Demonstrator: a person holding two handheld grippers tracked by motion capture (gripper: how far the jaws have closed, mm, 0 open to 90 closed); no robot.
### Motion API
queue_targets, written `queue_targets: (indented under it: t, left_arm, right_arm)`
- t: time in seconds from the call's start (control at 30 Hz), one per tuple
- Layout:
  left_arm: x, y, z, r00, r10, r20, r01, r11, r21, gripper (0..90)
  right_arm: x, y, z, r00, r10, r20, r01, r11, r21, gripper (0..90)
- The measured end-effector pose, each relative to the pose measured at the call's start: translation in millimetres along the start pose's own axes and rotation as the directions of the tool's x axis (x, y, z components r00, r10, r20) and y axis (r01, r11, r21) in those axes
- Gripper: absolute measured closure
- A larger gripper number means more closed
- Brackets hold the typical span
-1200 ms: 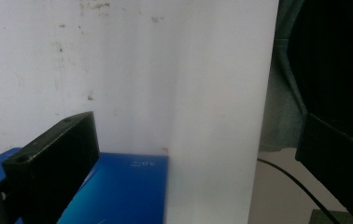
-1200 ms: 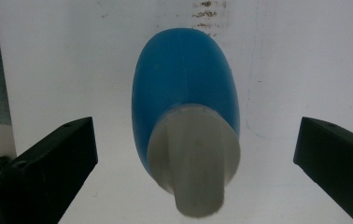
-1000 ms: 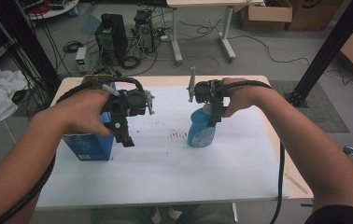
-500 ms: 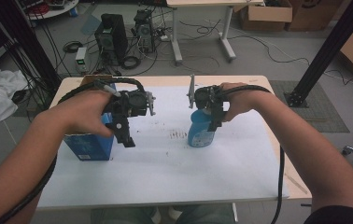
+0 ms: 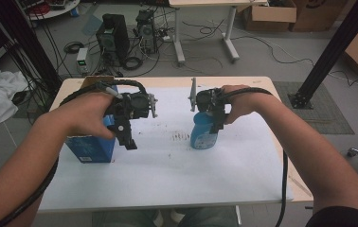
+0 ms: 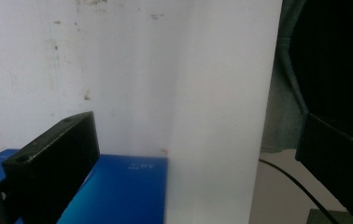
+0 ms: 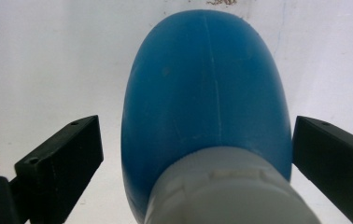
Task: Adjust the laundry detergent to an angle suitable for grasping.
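Reaching in from the near edge, the person's forearms hold a gripper over the white table [image 5: 167, 175] on each side. The left gripper [image 5: 129, 140] hangs with its jaws spread wide and nothing between them, just beside the upper edge of the blue box [image 5: 91, 147], which stands near the table's left side; in the left gripper view the box's top [image 6: 118, 191] lies under the left jaw. The right gripper [image 5: 218, 124] points down over the blue bottle [image 5: 203, 135], which stands upright at mid-table; its jaws have just been closing, yet the right gripper view shows gaps between both pads and the bottle [image 7: 207, 93]. Beyond lie computers and cables on the floor.
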State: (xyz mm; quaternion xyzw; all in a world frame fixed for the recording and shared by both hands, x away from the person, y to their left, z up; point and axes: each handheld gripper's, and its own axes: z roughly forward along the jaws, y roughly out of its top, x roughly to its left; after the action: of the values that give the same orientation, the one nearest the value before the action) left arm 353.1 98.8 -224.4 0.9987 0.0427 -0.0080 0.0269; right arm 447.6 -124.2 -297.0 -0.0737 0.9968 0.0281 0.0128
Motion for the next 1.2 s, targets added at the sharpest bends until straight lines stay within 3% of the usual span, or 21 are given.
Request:
queue_targets:
  t: [0.37, 0.43, 0.83, 1.2]
  left_arm:
    - [0.6, 0.2, 1.8, 1.0000, 0.000, 0.000, 0.000, 1.0000, -0.001, 0.1]
    - [0.4, 0.4, 1.4, 1.0000, 0.001, -0.001, -0.001, 1.0000, 0.002, 0.1]
    - [-0.1, -0.5, 1.6, 1.0000, -0.003, -0.003, 0.003, 1.0000, 0.001, 0.1]
    - [-0.4, -1.1, 1.8, 1.0000, -0.002, -0.004, 0.002, 1.0000, 0.000, 0.1]
  right_arm:
    - [0.6, -0.4, 0.7, 0.9998, -0.010, 0.020, 0.011, 1.000, -0.006, 5.7]
    - [0.8, -0.7, -0.5, 0.9998, -0.015, 0.014, 0.015, 1.000, -0.008, 13.9]
    - [1.5, -0.3, -1.0, 0.9997, -0.024, 0.005, 0.024, 1.000, 0.001, 17.0]
    - [3.2, 1.1, -3.1, 0.9986, -0.045, 0.027, 0.045, 0.999, -0.002, 25.9]
